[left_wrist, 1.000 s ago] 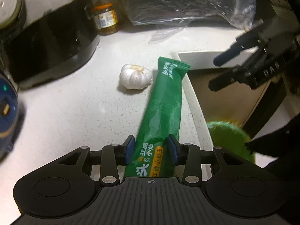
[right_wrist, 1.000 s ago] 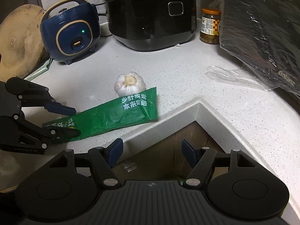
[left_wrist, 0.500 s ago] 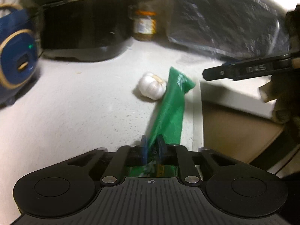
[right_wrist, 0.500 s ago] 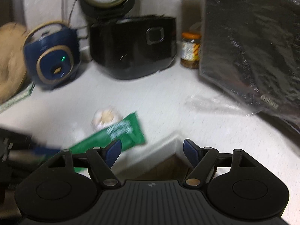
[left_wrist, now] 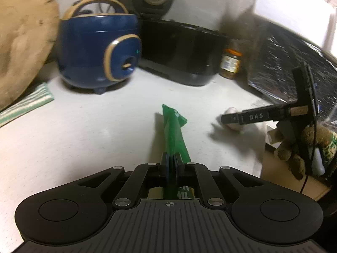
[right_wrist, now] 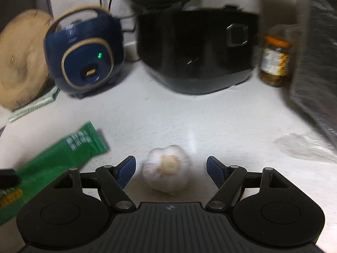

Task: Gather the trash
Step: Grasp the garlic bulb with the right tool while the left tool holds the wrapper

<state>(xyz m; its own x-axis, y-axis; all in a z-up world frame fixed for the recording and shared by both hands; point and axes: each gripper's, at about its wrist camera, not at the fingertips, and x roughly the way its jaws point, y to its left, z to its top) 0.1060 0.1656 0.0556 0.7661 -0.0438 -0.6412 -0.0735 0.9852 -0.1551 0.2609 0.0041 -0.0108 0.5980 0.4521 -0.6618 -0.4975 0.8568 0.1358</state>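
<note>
**Wrapper Pinched, Garlic Framed**

In the left wrist view, the left gripper (left_wrist: 171, 164) has its jaws pressed together on the green wrapper (left_wrist: 174, 132), which juts up the centre of the frame above the white counter (left_wrist: 84, 130). At the right edge, the right gripper (left_wrist: 226, 118) reaches in sideways. In the right wrist view the wrapper lies lower left, and the right gripper's jaws stand spread either side of the garlic bulb (right_wrist: 167, 174) at bottom centre, not touching it.
</note>
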